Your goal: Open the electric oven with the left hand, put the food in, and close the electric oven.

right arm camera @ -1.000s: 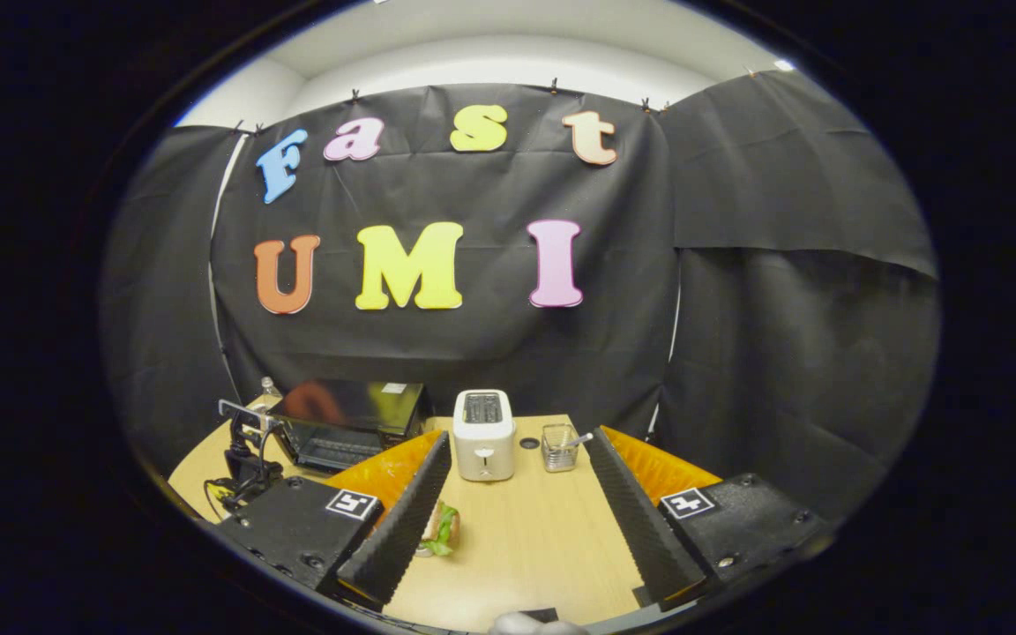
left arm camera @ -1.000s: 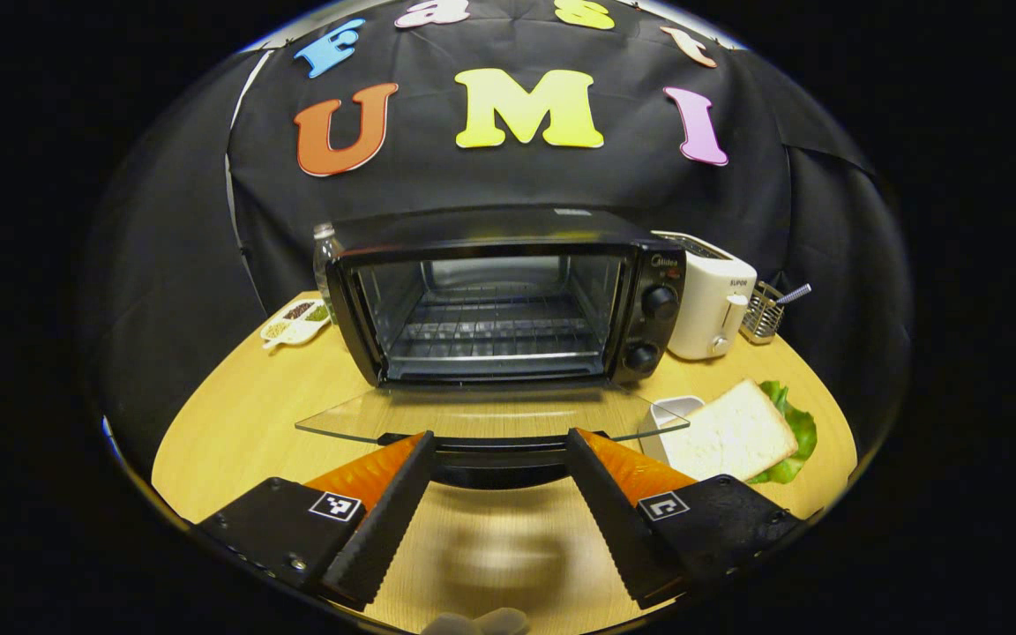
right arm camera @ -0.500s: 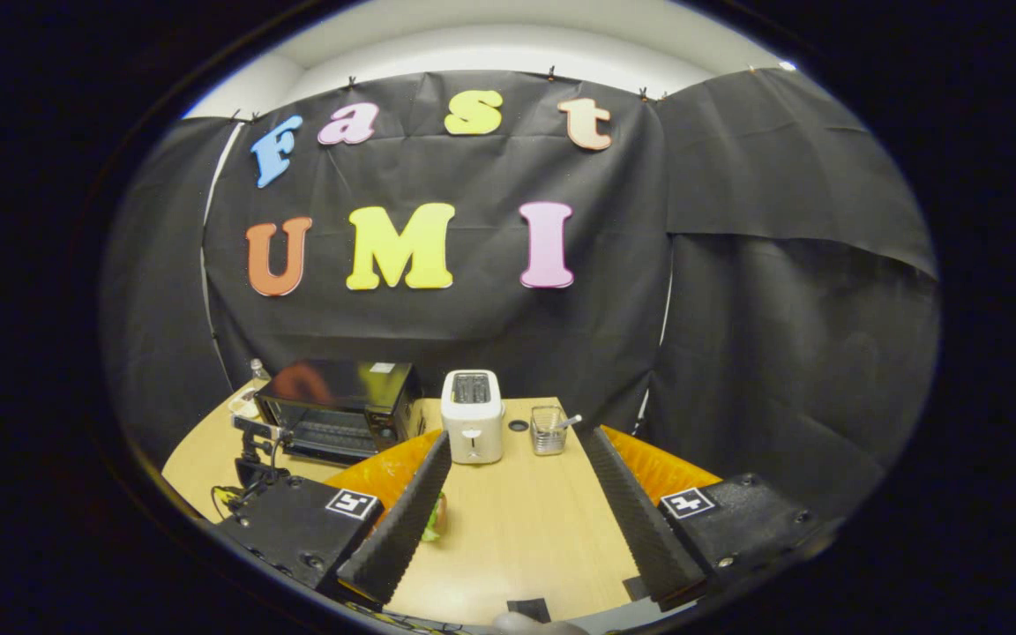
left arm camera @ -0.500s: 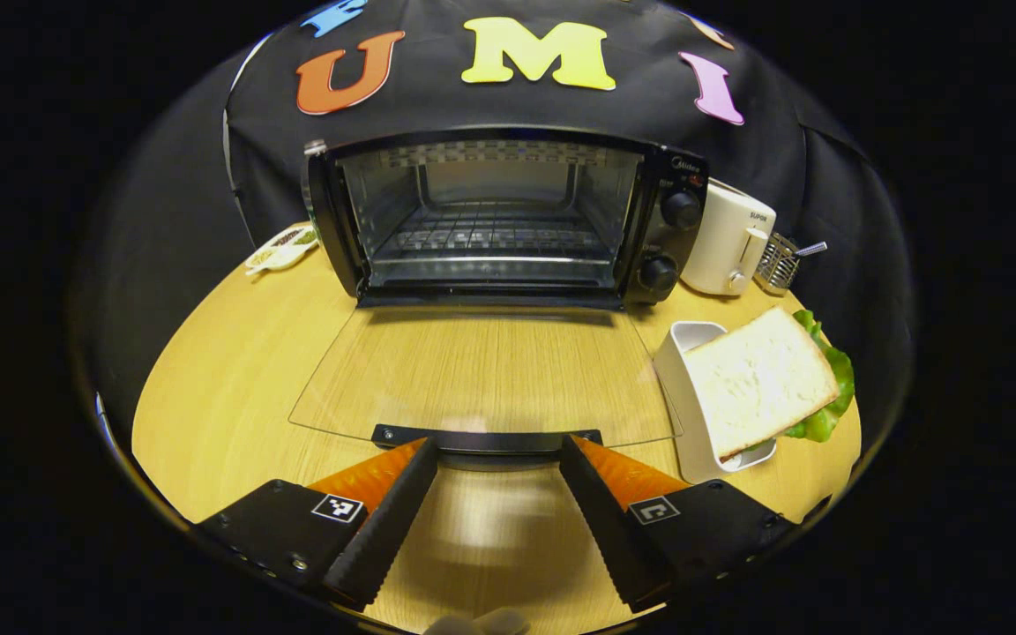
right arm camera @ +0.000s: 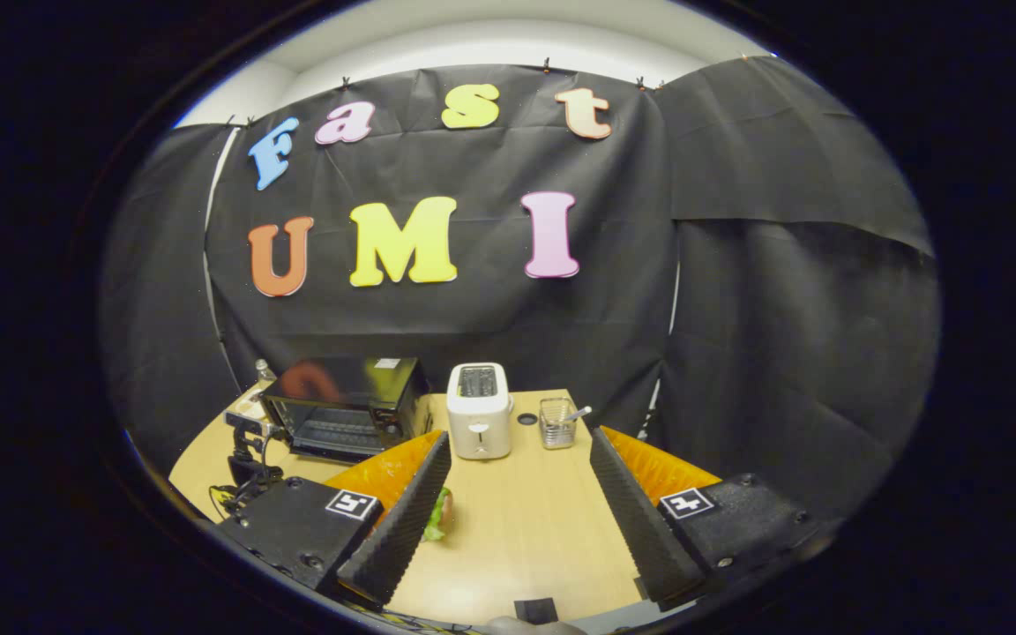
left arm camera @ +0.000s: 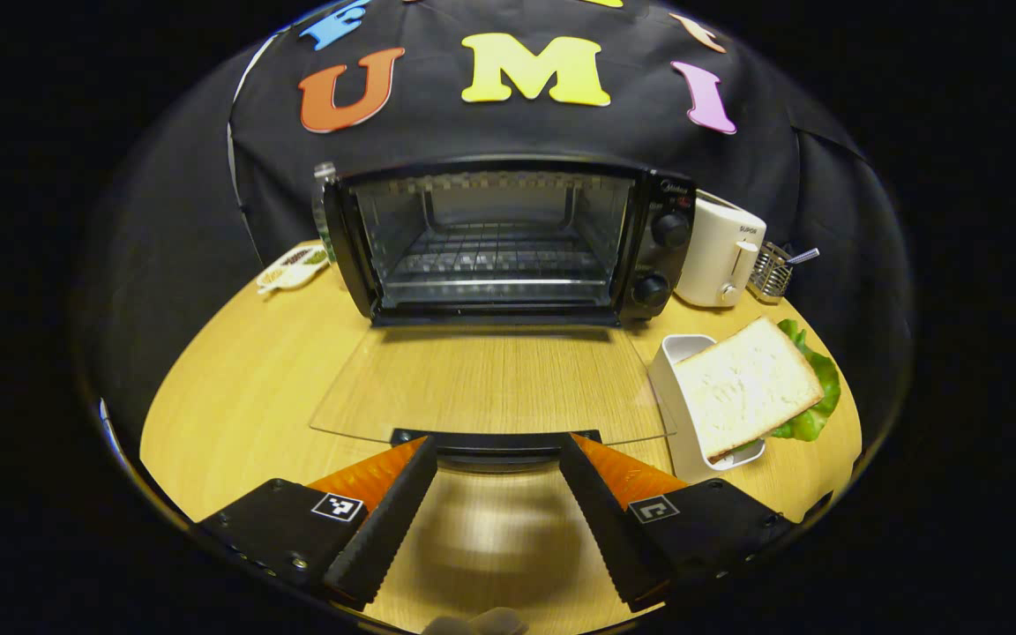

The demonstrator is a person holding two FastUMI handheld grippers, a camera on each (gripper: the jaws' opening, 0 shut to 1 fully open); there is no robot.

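A: Where is the left gripper (left arm camera: pixel 497 450) sitting?

B: Its fingers are standing spread, empty, flanking the dark handle (left arm camera: pixel 495 438) of the glass door (left arm camera: pixel 490 384), which is lying flat over the wooden table (left arm camera: pixel 235 379). The electric oven (left arm camera: pixel 508 238) is gaping open, its wire rack bare.

A: And the food?

B: The sandwich (left arm camera: pixel 750 384), soft white bread over ruffled lettuce, is resting on a white dish (left arm camera: pixel 680 414) right of the door. The right gripper (right arm camera: pixel 517 476) is hovering, fingers parted, over bare tabletop before the white toaster (right arm camera: pixel 478 422).

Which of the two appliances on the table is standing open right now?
The black electric oven: its glass door lies folded down flat. The white toaster beside it has no door.
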